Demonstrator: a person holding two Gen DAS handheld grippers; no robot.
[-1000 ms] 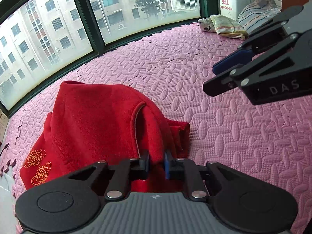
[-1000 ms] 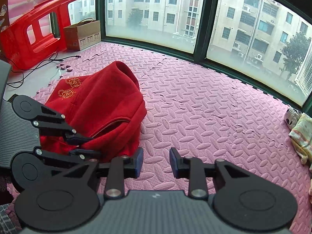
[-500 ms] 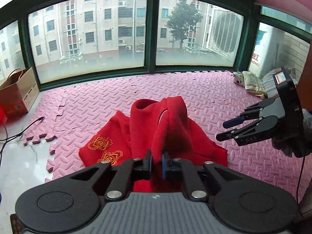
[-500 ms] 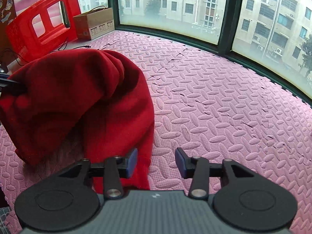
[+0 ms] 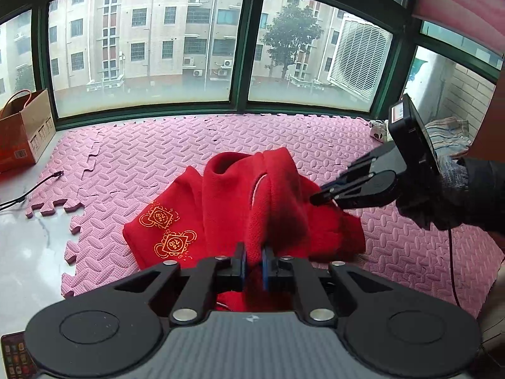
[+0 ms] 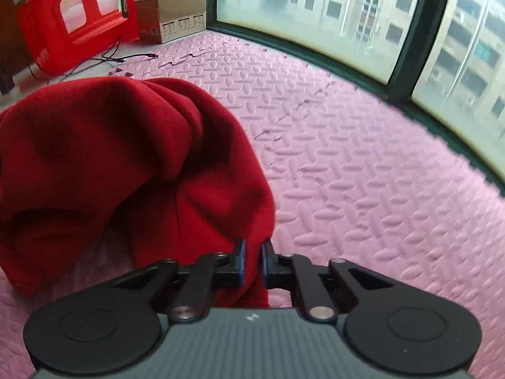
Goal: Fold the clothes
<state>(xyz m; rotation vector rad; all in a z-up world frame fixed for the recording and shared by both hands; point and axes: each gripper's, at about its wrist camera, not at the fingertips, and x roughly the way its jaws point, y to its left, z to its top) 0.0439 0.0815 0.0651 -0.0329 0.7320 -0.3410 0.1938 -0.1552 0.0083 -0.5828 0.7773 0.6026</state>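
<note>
Indoors | pink foam mat (image 5: 315, 145) by windows (image 5: 142, 47) | both grippers' fingers (image 5: 240, 260) pinching red garment (image 5: 252, 195)

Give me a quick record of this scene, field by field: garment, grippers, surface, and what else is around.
garment: red fleece top, gold emblems, bunched and partly lifted off the mat
left gripper: shut on the top's near edge
right gripper: jaws have just been closing, now shut on a fold of the top
surface: pink foam mat
nearby: cardboard box at left, cable on bare floor, clothes pile at far right
fold status: not yet folded
</note>
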